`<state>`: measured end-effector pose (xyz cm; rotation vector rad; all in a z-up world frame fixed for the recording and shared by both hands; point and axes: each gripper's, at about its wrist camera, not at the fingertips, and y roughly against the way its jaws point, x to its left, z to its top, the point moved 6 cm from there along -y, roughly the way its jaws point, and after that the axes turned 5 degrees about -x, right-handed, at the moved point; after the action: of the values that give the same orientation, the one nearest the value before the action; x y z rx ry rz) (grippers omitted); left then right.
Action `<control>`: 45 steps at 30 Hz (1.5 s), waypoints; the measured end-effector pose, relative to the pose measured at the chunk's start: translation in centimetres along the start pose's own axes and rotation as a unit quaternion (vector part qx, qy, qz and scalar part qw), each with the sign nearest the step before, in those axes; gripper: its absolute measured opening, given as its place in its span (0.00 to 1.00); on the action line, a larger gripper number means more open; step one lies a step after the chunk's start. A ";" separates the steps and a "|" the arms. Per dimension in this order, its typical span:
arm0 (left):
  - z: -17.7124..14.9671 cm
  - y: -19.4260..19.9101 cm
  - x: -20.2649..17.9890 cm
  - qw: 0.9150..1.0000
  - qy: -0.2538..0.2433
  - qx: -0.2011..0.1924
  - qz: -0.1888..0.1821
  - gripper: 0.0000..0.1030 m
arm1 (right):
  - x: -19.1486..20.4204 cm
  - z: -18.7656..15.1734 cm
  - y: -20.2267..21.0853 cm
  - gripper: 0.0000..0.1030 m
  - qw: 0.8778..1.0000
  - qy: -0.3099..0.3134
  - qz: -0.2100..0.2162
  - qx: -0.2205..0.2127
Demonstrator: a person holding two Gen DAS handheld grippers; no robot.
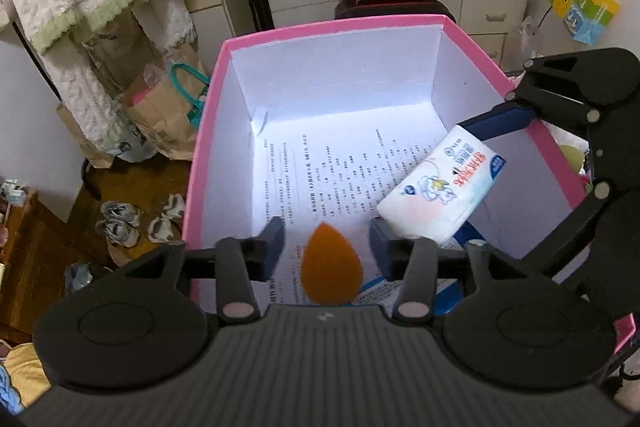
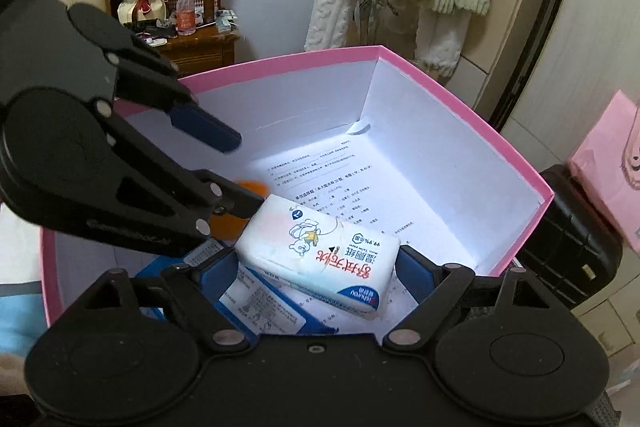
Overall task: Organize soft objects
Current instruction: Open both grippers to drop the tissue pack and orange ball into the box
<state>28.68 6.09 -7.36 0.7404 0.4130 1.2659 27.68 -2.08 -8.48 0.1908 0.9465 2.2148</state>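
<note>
Left gripper jaws stand part open, gap wider than the orange teardrop sponge that sits between the blue pads. No pad presses on it, so it reads as released or dropping, low over the printed sheet on the floor of the pink box. The sponge looks motion-blurred; can't tell if it already rests on the paper.

Right gripper is wide, pads either side of the white tissue pack. The pack lies tilted across the gap, one end up toward the left gripper's finger. Contact at the pads is not clear; I read it as loose, not clamped. A blue-and-white leaflet lies under it.

Both soft items are inside the box, near the close wall.

To do this step well, my take: keep both openings wide, lift straight up and out without dragging the pack or clipping the sponge. The two grippers crowd the same corner, so pull one out first. Watch the box rim on exit.
</note>
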 end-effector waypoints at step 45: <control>-4.5 16.0 -13.3 0.977 -0.094 -0.052 -0.186 0.69 | 1.8 -11.5 22.1 0.90 0.989 -0.083 -0.071 -0.102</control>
<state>10.83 -3.51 -0.87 0.6509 0.3114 0.8502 9.65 -18.11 -1.92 0.2019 0.6191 2.1104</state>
